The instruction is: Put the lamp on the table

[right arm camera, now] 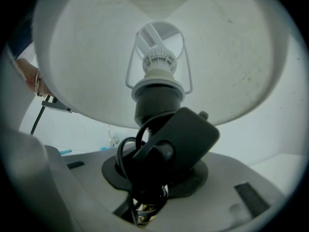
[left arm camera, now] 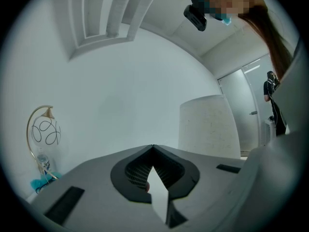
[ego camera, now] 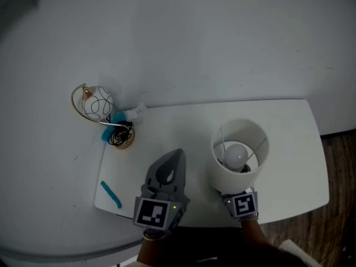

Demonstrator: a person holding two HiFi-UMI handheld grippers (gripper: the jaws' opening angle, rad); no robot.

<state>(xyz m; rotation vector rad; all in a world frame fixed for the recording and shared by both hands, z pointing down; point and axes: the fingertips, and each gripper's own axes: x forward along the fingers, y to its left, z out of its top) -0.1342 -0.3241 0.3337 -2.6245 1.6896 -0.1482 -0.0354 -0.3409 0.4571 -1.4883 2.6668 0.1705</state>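
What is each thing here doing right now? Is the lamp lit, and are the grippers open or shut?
Lamp: standing upright on the table.
Bulb: not lit.
Right gripper: jaws apart, around the lamp's black bottom part.
Left gripper: shut, holding nothing.
Gold hoop ornament: standing at the table's back left corner.
Blue stick: lying flat near the table's front left edge.

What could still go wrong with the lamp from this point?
1. The coiled cord sits with the lamp's base between the right gripper's jaws. Pulling the gripper back could snag the cord and drag or tip the lamp.
2. The lamp is close to the table's near edge, so a small tug might send it off.
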